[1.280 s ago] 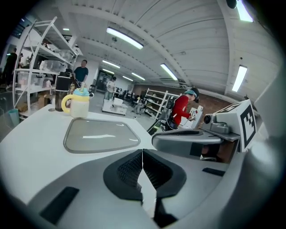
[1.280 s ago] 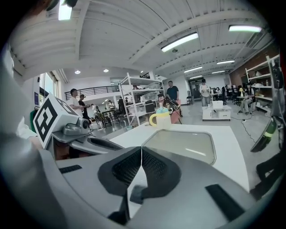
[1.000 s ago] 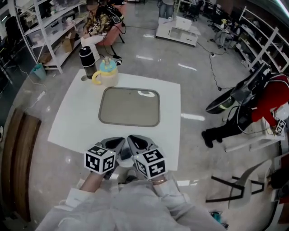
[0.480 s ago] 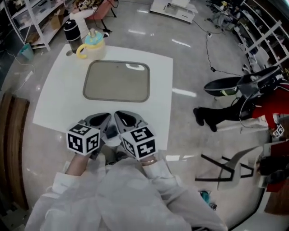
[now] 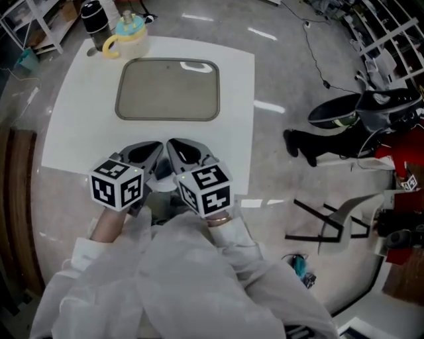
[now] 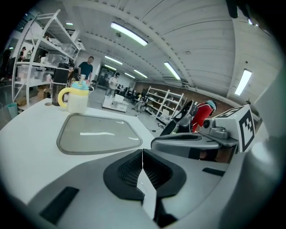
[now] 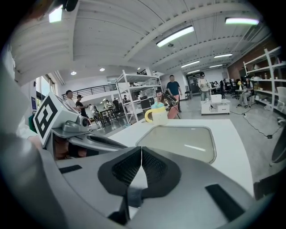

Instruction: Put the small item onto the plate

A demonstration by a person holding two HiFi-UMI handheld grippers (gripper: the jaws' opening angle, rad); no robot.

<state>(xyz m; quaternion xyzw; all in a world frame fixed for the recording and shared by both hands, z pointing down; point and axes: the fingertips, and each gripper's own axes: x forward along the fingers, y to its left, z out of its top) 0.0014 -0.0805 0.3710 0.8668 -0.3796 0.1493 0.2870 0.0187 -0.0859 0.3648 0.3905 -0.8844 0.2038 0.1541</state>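
A grey rounded plate (image 5: 167,90) lies on the white table (image 5: 73,132), also seen in the left gripper view (image 6: 99,134) and the right gripper view (image 7: 178,141). Beyond its far left corner stands a small cup with a yellow handle and blue lid (image 5: 126,36) (image 6: 77,97) (image 7: 158,112). My left gripper (image 5: 147,155) (image 6: 142,154) and right gripper (image 5: 180,152) (image 7: 141,152) sit side by side at the table's near edge, well short of the plate. Both are shut with nothing between the jaws.
A black bottle (image 5: 95,16) stands left of the cup. White shelving (image 6: 40,58) lines the room and people stand in the distance. To the right of the table are a dark scooter (image 5: 371,106) and a white frame chair (image 5: 331,222) on the floor.
The head view has shifted, so the table and plate sit higher in the frame. Both grippers stay shut, side by side at the table's near edge.
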